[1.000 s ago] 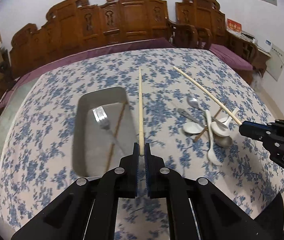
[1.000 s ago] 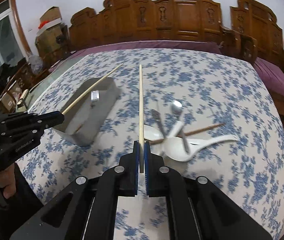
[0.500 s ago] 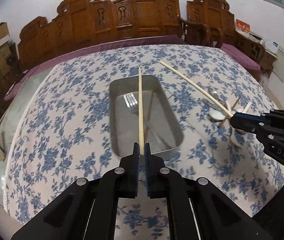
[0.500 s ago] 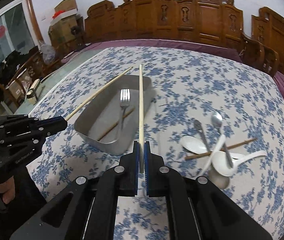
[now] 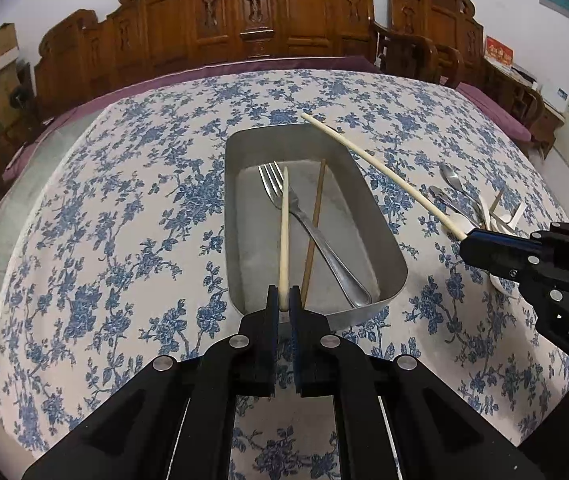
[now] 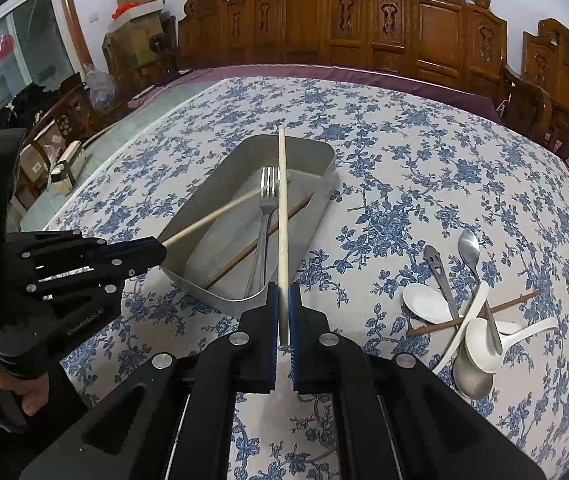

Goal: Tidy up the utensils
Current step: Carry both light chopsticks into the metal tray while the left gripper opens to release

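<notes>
A metal tray (image 5: 388, 256) (image 6: 320, 152) sits on the flowered tablecloth, holding a fork (image 5: 324, 236) (image 6: 262, 224) and a brown chopstick (image 5: 314, 220) (image 6: 296, 208). My left gripper (image 5: 283, 308) (image 6: 160, 248) is shut on a pale chopstick (image 5: 283, 232) (image 6: 212, 216) that points down into the tray. My right gripper (image 6: 283, 320) (image 5: 464, 240) is shut on a second pale chopstick (image 6: 282, 208) (image 5: 380, 168) held over the tray.
A heap of white and metal spoons with a brown chopstick (image 6: 468, 312) (image 5: 472, 208) lies right of the tray. Carved wooden chairs (image 5: 284, 16) line the table's far side. Cardboard boxes (image 6: 136, 20) stand at the far left.
Both grippers have swung left and lowered over the tray, each still holding its chopstick. The left chopstick's tip now dips inside the tray.
</notes>
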